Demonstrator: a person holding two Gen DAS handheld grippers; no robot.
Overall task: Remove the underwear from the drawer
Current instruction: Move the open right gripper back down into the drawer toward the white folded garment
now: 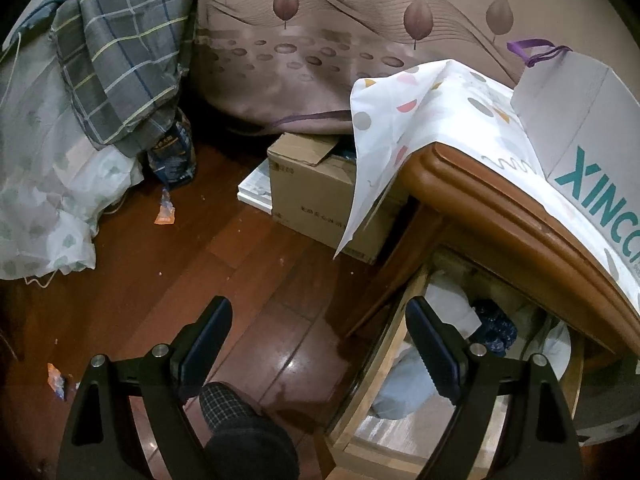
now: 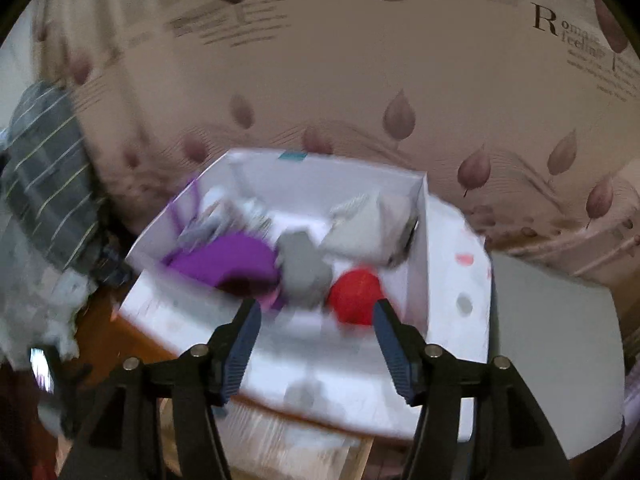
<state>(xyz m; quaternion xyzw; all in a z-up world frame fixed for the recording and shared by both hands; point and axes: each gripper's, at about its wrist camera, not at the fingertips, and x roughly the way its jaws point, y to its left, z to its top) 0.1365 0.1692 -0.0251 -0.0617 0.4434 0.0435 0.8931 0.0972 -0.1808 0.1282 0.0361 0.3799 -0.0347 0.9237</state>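
Underwear [image 1: 496,326] only partly visible in the left wrist view: a dark blue patterned bundle deep in the open drawer [image 1: 384,344], crowded by crumpled white and pale blue cloth [image 1: 404,384], edges lost under the overhang of the wooden nightstand top [image 1: 480,196]. Hard to tell garment from garment there; shade and the black finger in front cover much. Left gripper [image 1: 320,344] wide apart, nothing between its dark ribbed pads, one finger over the glossy red-brown plank floor [image 1: 224,248], the other over the drawer's pale wood rim. White cloth with pastel dots [image 1: 408,120] draped over the nightstand corner, a cardboard box [image 1: 312,188] behind it with flaps askew, a checked grey blanket [image 1: 120,64] hanging at upper left, a plaid slipper [image 1: 224,404] at the bottom edge. Right wrist view blurred throughout: an open white paper bag [image 2: 424,240] with purple handles, seen from above, not visible from inside in the other view, where only its outer wall with teal letters shows. Inside, a purple piece [image 2: 228,256], a grey piece [image 2: 304,272], a red rounded piece [image 2: 356,292], a pale folded piece [image 2: 368,224], all soft-edged and too smeared to name. Right gripper [image 2: 316,316] spread apart, empty, its blue-edged fingers just over the bag's near rim.
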